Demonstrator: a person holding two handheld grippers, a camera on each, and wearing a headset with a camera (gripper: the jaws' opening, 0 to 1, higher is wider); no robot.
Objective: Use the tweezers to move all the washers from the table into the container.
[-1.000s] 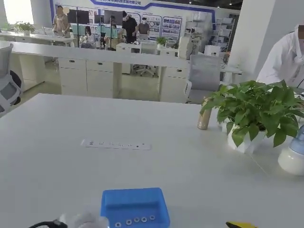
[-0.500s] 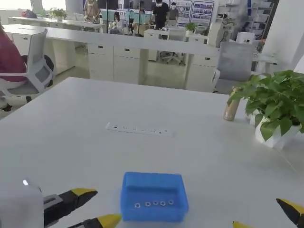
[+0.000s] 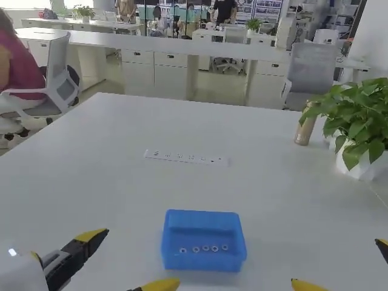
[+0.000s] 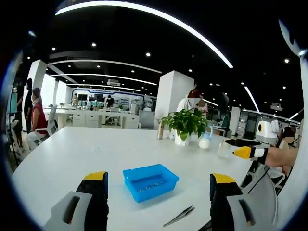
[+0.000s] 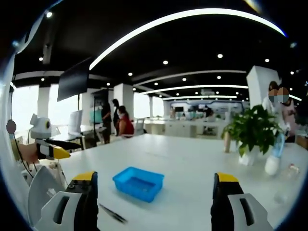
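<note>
A blue container (image 3: 203, 225) sits on the white table (image 3: 121, 182) near its front edge, with several small washers (image 3: 204, 248) in a row inside it. The tweezers (image 4: 179, 216) lie on the table just in front of the container, also seen as thin dark tweezers (image 5: 113, 213) in the right gripper view. My left gripper (image 3: 124, 260) hovers low to the left of the container, open and holding nothing. My right gripper (image 3: 345, 267) hovers to the right, also open. In each gripper view the container (image 4: 150, 180) (image 5: 138, 183) lies ahead between the spread jaws.
A potted plant (image 3: 357, 121) and a tan bottle (image 3: 305, 130) stand at the table's far right. A flat white power strip (image 3: 185, 158) lies at mid-table. An office chair (image 3: 54, 85) with a seated person stands off the table's left side.
The head camera has tilted down and shifted, so the container sits higher in the picture. The yellow tips of both grippers have come into view at the bottom. The container and washers have not moved.
</note>
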